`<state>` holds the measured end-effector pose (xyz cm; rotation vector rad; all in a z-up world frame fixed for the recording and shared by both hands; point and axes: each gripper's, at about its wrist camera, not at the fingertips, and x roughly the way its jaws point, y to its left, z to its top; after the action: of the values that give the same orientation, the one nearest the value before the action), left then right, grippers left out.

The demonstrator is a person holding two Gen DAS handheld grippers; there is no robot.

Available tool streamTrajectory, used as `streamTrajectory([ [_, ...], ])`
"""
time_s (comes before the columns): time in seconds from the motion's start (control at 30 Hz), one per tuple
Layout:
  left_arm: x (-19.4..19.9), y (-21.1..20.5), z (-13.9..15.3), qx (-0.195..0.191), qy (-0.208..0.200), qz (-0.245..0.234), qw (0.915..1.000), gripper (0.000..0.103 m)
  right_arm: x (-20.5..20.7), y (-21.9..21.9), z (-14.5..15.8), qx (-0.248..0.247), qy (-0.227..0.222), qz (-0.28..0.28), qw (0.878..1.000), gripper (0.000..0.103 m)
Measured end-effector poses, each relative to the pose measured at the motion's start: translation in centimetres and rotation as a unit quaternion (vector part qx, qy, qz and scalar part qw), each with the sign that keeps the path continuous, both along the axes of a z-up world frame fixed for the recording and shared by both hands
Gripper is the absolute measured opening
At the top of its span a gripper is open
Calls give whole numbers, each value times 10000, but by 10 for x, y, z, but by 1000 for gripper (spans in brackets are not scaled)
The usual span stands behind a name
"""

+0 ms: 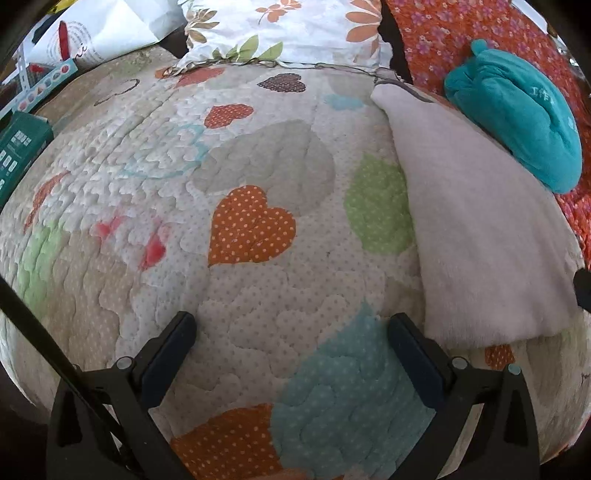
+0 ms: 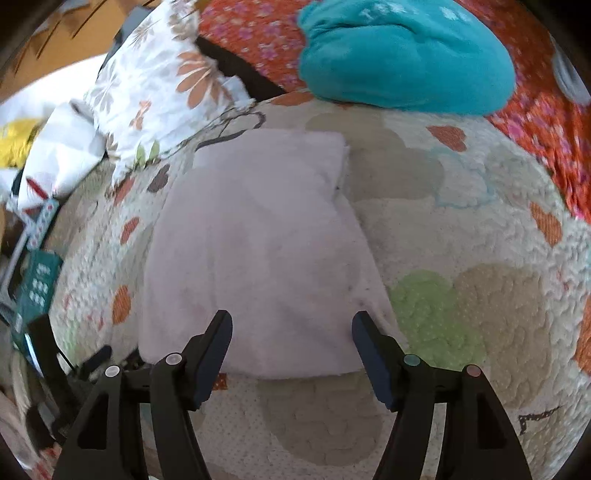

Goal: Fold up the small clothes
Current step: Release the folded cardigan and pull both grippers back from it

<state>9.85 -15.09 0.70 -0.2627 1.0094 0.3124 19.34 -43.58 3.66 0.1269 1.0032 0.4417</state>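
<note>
A pale pink folded garment (image 2: 255,258) lies flat on the heart-patterned quilt (image 2: 461,229). In the left wrist view it (image 1: 476,229) lies at the right. A teal fleece garment (image 2: 402,55) sits bunched beyond it; it also shows in the left wrist view (image 1: 517,114). My right gripper (image 2: 291,332) is open and empty, its fingertips over the pink garment's near edge. My left gripper (image 1: 291,328) is open and empty above bare quilt (image 1: 251,221), left of the pink garment.
A floral pillow (image 1: 280,29) lies at the quilt's far edge. An orange floral cover (image 1: 461,37) lies at the far right. A green box (image 1: 18,147) and papers (image 1: 88,33) sit off the quilt's left side.
</note>
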Motion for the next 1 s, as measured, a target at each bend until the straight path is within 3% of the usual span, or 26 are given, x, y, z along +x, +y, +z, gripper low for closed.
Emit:
streamTrajectory([
  [0.17, 4, 3, 7, -144, 190, -115, 9996, 103, -6, 9, 5, -378, -350, 69, 9986, 73],
  [0.33, -6, -3, 25, -300, 0, -138, 9995, 103, -7, 4, 6, -432, -405, -86, 9982, 73],
  [0.57, -15, -20, 50, -77, -322, -480, 9983, 103, -8, -3, 7, -523, -471, -277, 9971, 73],
  [1.0, -15, -19, 50, -64, -234, -456, 9987, 103, -13, 3, 11, -796, -713, -296, 9938, 74],
])
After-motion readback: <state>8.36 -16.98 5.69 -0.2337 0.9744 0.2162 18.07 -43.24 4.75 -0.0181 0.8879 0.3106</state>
